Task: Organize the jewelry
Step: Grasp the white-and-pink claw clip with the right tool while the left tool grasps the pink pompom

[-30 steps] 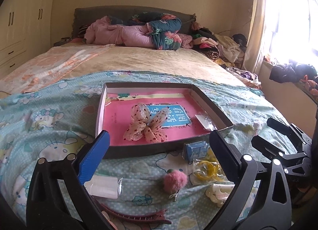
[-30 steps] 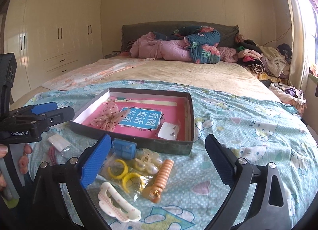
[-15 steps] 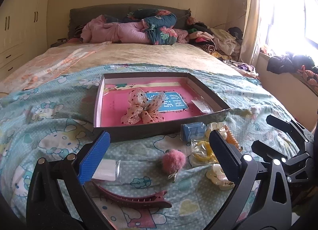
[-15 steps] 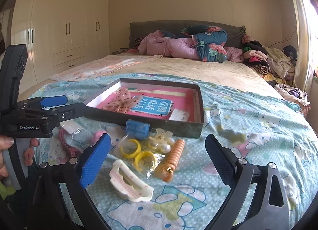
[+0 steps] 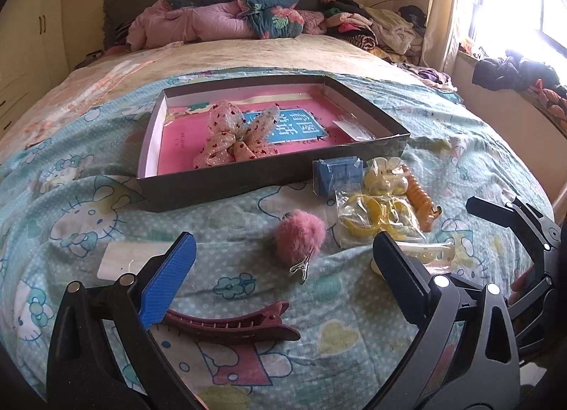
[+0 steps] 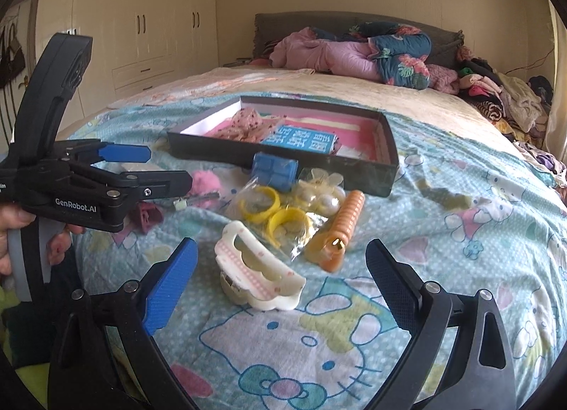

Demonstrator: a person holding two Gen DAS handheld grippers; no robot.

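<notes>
A shallow dark box (image 5: 226,176) (image 6: 283,165) with a pink lining lies on the bed and holds a spotted pink bow (image 5: 237,137). In front of it lie a pink pompom clip (image 5: 299,234), a maroon hair clip (image 5: 234,325), a blue box (image 5: 336,170) (image 6: 274,169), a bag of yellow rings (image 5: 372,218) (image 6: 273,211), an orange spiral clip (image 6: 342,229) and a white claw clip (image 6: 258,275). My left gripper (image 5: 283,268) is open above the pompom and maroon clip. My right gripper (image 6: 281,275) is open around the white claw clip.
The bed has a Hello Kitty sheet (image 6: 460,218). A small clear packet (image 5: 127,257) lies at the left. Piled bedding (image 5: 226,16) and clothes (image 5: 382,27) sit at the far end. A wardrobe (image 6: 141,34) stands on the left.
Both grippers have moved down and forward toward the items in front of the box. The right gripper now frames the white claw clip. Both stay open.
</notes>
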